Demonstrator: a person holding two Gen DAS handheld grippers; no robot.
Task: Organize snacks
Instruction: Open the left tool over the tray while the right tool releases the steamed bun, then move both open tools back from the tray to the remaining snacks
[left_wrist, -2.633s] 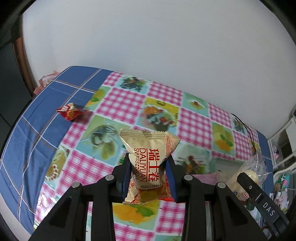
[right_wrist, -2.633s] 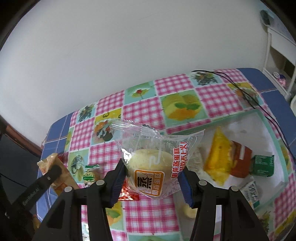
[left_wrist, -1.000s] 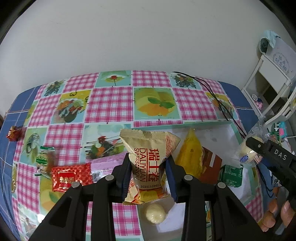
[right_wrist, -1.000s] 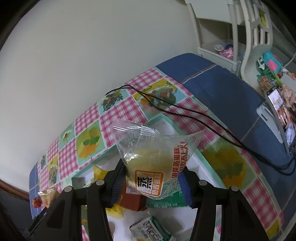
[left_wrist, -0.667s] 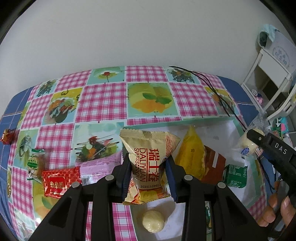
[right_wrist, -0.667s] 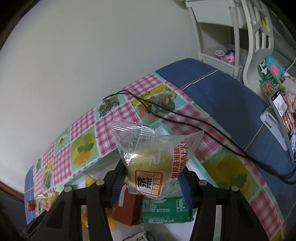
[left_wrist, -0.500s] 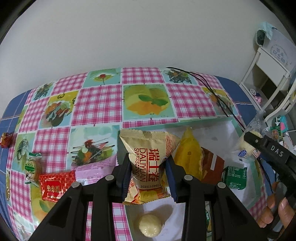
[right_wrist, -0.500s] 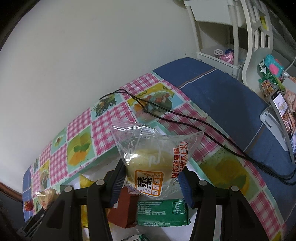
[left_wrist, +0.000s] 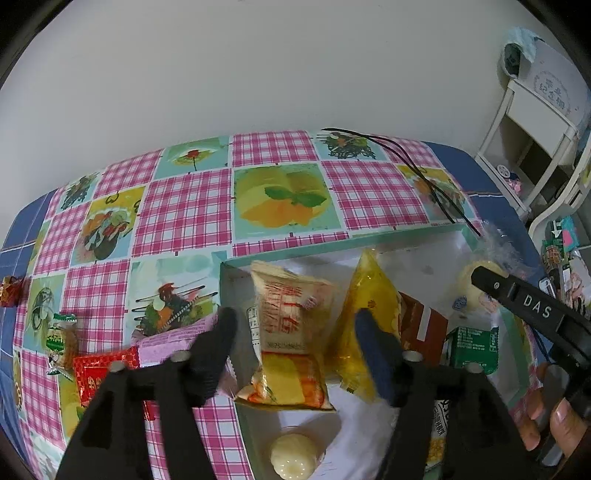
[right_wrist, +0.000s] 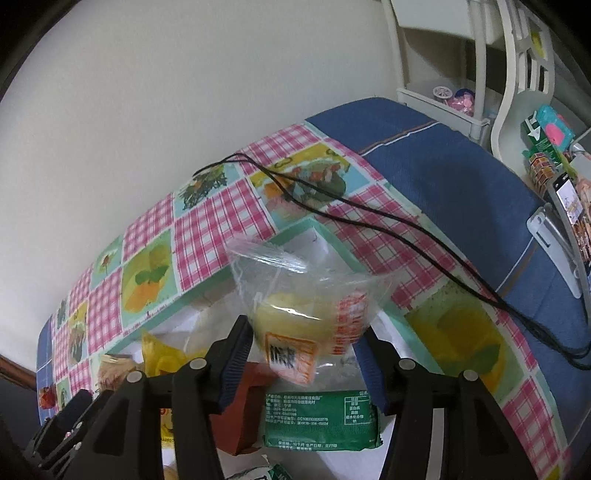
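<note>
My left gripper (left_wrist: 295, 325) is open above the shallow teal-rimmed box (left_wrist: 295, 252). The gold Swiss-roll packet (left_wrist: 288, 339) is free between its fingers, blurred, dropping into the box. My right gripper (right_wrist: 303, 350) is open too. The clear bag with a yellow steamed cake (right_wrist: 303, 314) sits loose and blurred between its fingers, over the box's far corner (right_wrist: 314, 225). In the box lie a yellow packet (left_wrist: 365, 310), a red-brown packet (left_wrist: 421, 325), a green packet (right_wrist: 321, 421) and a round pale cake (left_wrist: 293, 456).
On the checked tablecloth left of the box lie a red packet (left_wrist: 99, 373), a green-and-orange sweet (left_wrist: 61, 339) and a small red sweet (left_wrist: 9, 291). A black cable (right_wrist: 369, 218) runs across the cloth behind the box. A white shelf (left_wrist: 535, 122) stands at the right.
Both grippers have opened. The Swiss-roll packet has slipped out of the left jaws toward the box, and the cake bag has come loose in the right jaws.
</note>
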